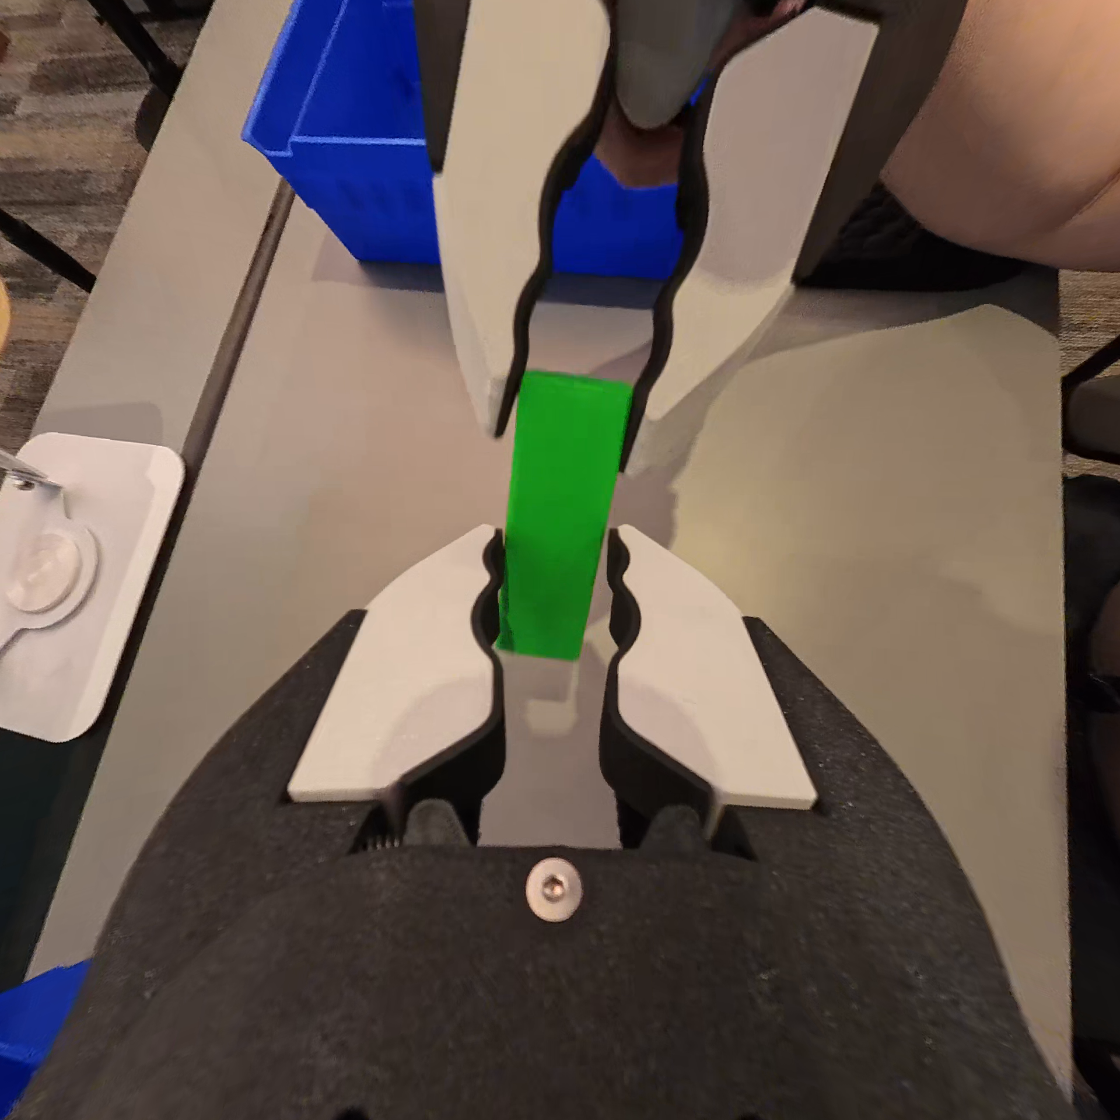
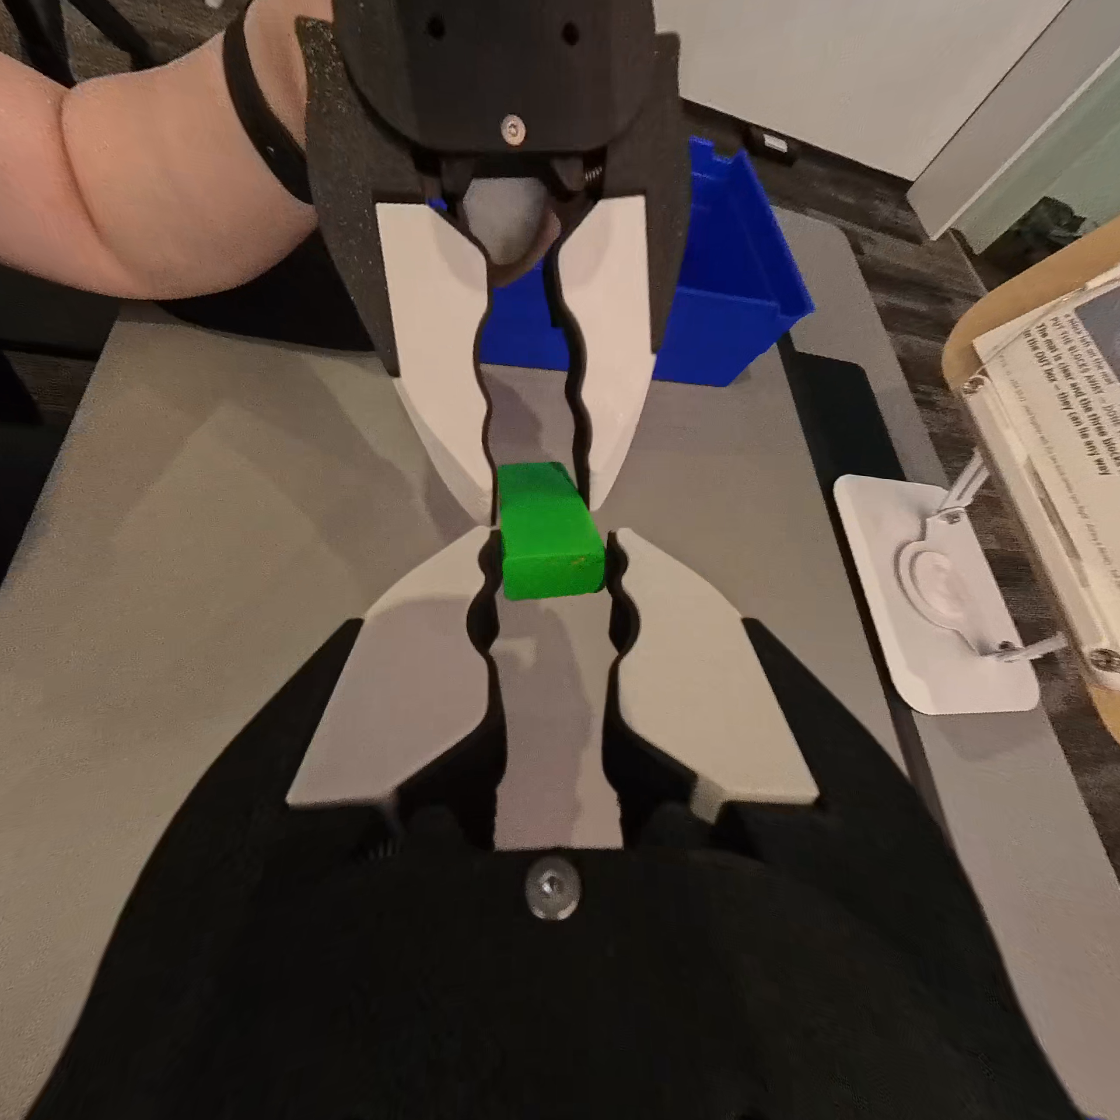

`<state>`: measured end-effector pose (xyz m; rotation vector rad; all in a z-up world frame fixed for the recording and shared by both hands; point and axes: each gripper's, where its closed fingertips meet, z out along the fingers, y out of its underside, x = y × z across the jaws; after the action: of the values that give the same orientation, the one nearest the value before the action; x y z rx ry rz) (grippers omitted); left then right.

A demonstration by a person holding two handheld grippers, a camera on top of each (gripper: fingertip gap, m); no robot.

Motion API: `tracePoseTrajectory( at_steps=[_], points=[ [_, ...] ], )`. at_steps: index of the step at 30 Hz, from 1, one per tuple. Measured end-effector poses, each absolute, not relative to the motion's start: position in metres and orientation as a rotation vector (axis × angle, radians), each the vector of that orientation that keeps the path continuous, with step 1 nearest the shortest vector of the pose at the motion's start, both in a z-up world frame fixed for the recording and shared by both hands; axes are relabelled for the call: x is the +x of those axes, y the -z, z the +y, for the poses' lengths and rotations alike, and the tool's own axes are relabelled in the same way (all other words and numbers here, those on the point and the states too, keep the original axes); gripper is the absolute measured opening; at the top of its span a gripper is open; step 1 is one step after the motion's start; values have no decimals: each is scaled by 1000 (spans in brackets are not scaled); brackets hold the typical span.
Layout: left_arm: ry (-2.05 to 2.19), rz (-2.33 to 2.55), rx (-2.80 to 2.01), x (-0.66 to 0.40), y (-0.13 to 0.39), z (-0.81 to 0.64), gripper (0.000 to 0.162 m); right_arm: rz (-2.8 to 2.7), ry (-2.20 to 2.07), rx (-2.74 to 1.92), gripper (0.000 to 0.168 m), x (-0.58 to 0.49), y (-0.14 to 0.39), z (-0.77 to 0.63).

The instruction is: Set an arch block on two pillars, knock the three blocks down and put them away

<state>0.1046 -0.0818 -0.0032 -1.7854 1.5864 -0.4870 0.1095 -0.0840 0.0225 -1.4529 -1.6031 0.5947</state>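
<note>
The left gripper (image 1: pixel 554 536) and the right gripper (image 2: pixel 551 536) face each other tip to tip over the grey mat (image 1: pixel 848 545), and both grasp the same green block (image 1: pixel 560 515), one at each end, so it hangs between them above the mat. In the right wrist view the green block (image 2: pixel 548 545) shows its near end face, pinched between the tips. Beyond the far gripper stands a blue bin (image 2: pixel 727 303). A white stand base (image 2: pixel 927 600) lies at the mat's right edge.

Grey table (image 1: pixel 848 545), patterned carpet floor (image 1: pixel 54 151), white wall (image 2: pixel 818 73) behind.
</note>
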Motion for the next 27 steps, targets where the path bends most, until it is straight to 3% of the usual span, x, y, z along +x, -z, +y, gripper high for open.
tracePoseTrajectory(
  at_steps=[3, 8, 13, 18, 19, 21, 25, 27],
  points=[
    [322, 1549, -1867, 69, -5, -69, 57, -1534, -465, -1457, 34, 137, -44, -72],
    [-78, 1220, -2140, -71, -14, -32, 54, -1129, -236, -1613, 34, 255, -85, -12],
    [-300, 902, -2553, -198, 36, -22, 49, -745, -221, -2104, 35, 389, -15, 37],
    [-97, 789, -2552, -205, 66, 19, 58, -531, -477, -2453, 35, 440, 69, 34],
    [-107, 806, -2504, -203, 70, 32, 59, -485, -466, -2474, 42, 448, 77, 38],
    [-210, 898, -2446, -205, 82, 48, 63, -444, -448, -2450, 54, 454, 77, 46],
    [-536, 1093, -2409, -224, 104, 66, 62, -463, -500, -2324, 54, 440, 52, 53],
    [-511, 1146, -2408, -222, 114, 69, 54, -491, -526, -2281, 53, 431, 43, 53]
  ],
)
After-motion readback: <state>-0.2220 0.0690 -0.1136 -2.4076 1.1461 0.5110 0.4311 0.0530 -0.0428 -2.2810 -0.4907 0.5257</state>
